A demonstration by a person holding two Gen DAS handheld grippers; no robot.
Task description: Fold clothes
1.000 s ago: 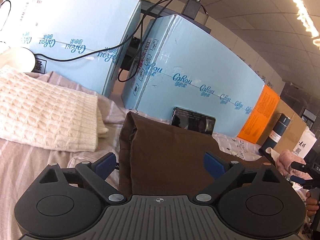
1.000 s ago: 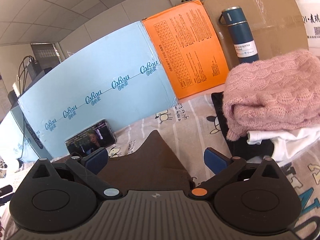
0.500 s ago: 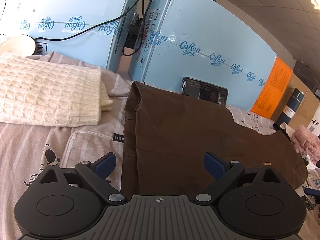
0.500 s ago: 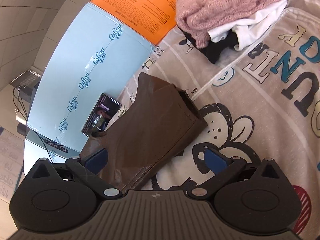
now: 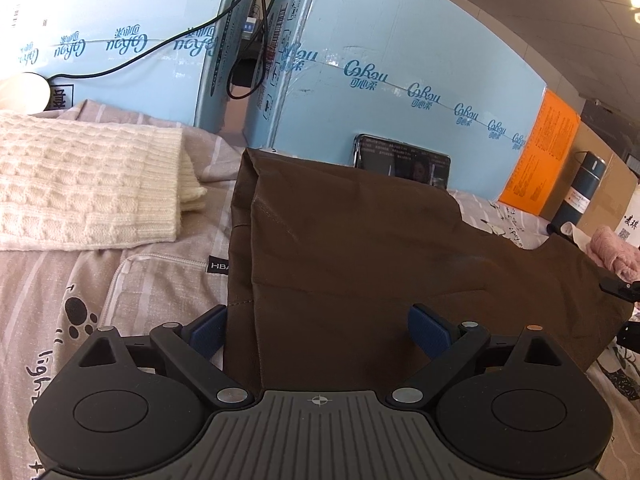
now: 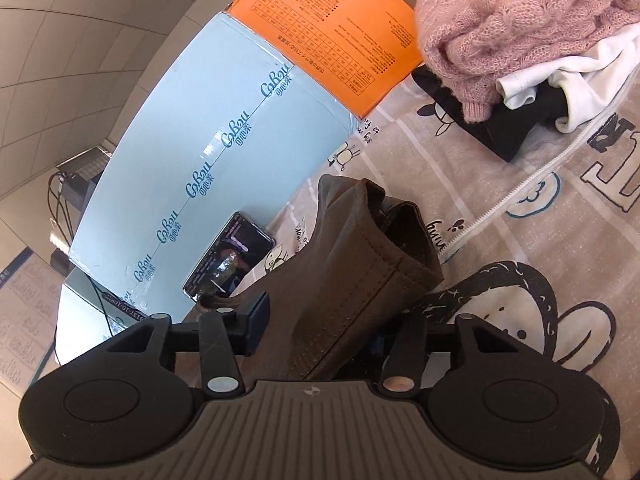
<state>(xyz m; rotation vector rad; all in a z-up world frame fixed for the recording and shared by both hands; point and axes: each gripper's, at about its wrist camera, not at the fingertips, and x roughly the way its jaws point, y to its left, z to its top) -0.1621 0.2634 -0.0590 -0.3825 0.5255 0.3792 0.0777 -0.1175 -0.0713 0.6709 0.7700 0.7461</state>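
Two hand-held grippers at the brown garment [image 5: 360, 256] on the bed [image 5: 100, 280].
Right hand-held gripper [image 6: 320, 320] has just been closing, the hem between its jaws; left hand-held gripper [image 5: 316, 326] gapes wide over the cloth. Next, probably: left pinches, both lift and fold.

A makeshift recording setup in an office-like room: a cartoon-print bedsheet [image 5: 80, 280] walled by 2 blue cartons [image 5: 400, 80], cables [image 5: 160, 52], a propped phone [image 5: 402, 160], an orange carton [image 6: 340, 28], panelled ceiling.

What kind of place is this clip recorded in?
Probably a makeshift indoor recording setup, not a home: a cartoon-print sheet serves as the work surface, walled by blue cartons and a cardboard box, with clothes piled nearby.
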